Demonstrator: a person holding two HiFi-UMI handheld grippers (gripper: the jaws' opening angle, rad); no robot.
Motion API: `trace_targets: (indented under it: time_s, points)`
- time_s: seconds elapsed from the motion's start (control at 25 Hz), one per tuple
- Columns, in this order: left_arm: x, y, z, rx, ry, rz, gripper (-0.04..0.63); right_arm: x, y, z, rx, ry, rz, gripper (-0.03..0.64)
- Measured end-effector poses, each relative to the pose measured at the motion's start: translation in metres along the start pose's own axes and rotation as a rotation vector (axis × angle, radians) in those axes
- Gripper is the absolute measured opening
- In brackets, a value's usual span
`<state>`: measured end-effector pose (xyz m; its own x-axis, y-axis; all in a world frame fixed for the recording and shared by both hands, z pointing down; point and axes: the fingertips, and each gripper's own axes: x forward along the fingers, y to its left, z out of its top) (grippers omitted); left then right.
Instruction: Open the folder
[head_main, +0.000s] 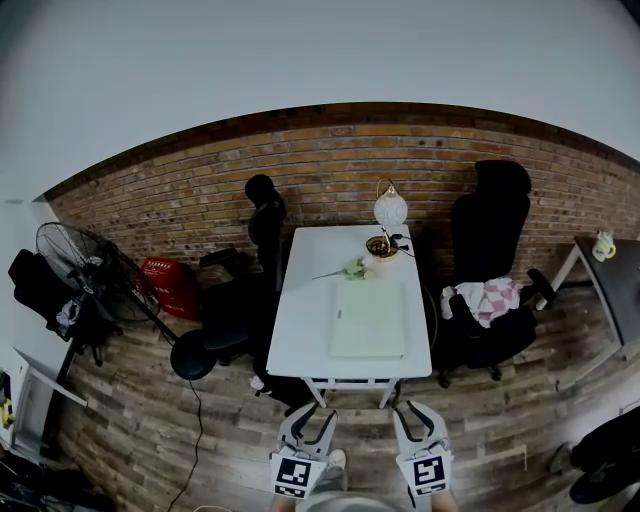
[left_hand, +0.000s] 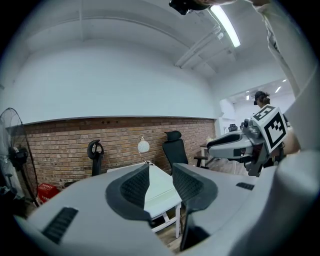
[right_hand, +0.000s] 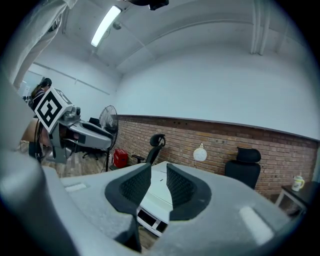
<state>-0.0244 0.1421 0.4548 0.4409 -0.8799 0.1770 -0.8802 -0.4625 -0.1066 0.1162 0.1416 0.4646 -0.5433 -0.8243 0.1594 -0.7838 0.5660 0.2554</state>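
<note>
Head view: the pale green folder lies closed and flat on the right half of the white surface, on the near side of a bowl and a globe lamp. Left tool and right tool hang side by side off the surface's near edge, well apart from the folder. Both are released: jaws parted, nothing between them.

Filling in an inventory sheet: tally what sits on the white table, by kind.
folder: 1
lamp: 1
bowl: 1
flower: 1
Total: 4
</note>
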Motion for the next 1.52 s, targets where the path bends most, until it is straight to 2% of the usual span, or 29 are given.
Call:
trace_targets:
  time_s: [0.72, 1.0, 1.52]
  points:
    - [0.066, 0.086, 0.004, -0.01, 0.001, -0.06, 0.144, 0.101, -0.015, 0.018, -0.009, 0.026, -0.048, 0.083]
    - [0.096, 0.106, 0.004, 0.006, -0.017, -0.103, 0.144, 0.129, -0.025, 0.017, -0.009, 0.042, -0.077, 0.083]
    - [0.146, 0.138, -0.001, -0.016, 0.007, -0.159, 0.144, 0.177, -0.045, 0.012, 0.001, 0.084, -0.122, 0.083]
